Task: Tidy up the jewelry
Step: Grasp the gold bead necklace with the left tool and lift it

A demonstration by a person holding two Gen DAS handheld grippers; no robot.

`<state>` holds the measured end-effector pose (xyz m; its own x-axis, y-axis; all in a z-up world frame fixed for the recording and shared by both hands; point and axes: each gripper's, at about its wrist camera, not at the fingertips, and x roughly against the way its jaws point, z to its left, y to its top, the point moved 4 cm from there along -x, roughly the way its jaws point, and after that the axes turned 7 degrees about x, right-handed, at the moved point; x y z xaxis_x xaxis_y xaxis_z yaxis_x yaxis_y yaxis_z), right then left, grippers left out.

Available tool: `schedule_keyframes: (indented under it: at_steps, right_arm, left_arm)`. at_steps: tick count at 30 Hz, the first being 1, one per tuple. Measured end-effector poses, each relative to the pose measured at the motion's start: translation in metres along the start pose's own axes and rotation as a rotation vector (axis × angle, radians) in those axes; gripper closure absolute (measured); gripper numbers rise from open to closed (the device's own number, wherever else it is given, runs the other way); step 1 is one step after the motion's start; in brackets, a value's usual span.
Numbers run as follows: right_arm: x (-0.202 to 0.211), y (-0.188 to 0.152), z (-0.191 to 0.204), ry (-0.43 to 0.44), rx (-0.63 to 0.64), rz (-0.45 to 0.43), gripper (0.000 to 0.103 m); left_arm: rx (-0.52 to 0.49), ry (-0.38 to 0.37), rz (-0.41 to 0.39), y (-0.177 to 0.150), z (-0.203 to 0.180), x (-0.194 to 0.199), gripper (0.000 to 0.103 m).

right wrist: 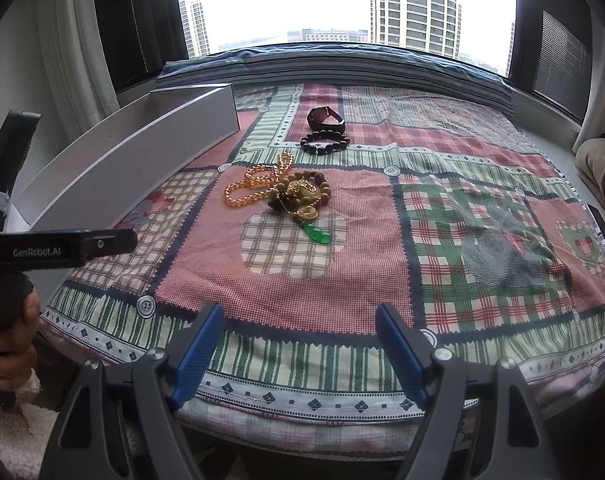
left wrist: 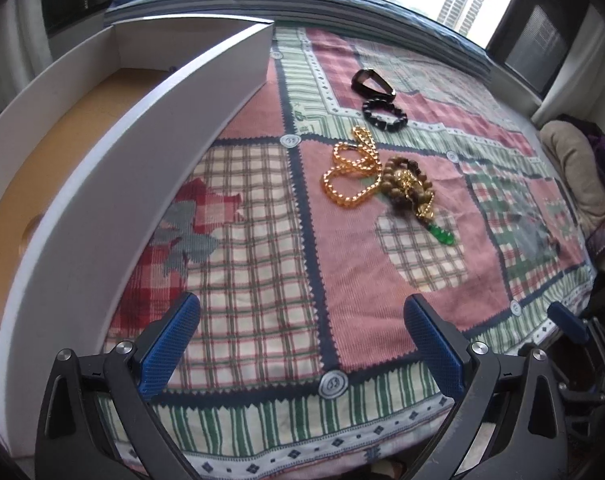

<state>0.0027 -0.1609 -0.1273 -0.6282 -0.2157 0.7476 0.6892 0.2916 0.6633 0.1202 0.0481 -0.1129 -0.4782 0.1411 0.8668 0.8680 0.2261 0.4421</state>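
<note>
A patchwork quilt [right wrist: 382,248] in red, green and cream checks covers the bed, a beige cushion [left wrist: 574,168] lies off its right edge, and past its far edge a wide window [right wrist: 302,0] shows several tall apartment towers [right wrist: 416,4].

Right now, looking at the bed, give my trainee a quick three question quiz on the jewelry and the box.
1. True or false: the white box already holds jewelry.
2. Which piece lies nearest the window: A the watch, B the gold chain, C the green pendant?
3. Fill in: both the left gripper and the right gripper are ____.

Key: 1 false, what shows of its inside is bare. 2 A. 3 open, nothing between the jaws.
</note>
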Motion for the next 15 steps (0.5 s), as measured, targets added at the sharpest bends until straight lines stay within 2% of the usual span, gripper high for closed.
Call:
schedule_keyframes:
  at_steps: [6, 9, 11, 15]
  right_arm:
    - [0.0, -0.006, -0.014, -0.003, -0.044, 0.008, 0.024]
    - [0.001, -0.009, -0.02, -0.005, -0.066, 0.011, 0.024]
    - [0.003, -0.011, -0.024, -0.006, -0.08, 0.008, 0.024]
    - [0.01, -0.014, -0.031, -0.012, -0.097, -0.006, 0.024]
  left_arm:
    - [-0.01, -0.093, 0.102, 0.065, -0.03, -0.038, 0.002]
    - [-0.021, -0.1, 0.159, 0.099, -0.053, -0.069, 0.002]
    - [-0.026, -0.085, 0.205, 0.115, -0.066, -0.094, 0.004]
    - [-0.026, 0.009, 0.268, 0.127, -0.082, -0.138, 0.023]
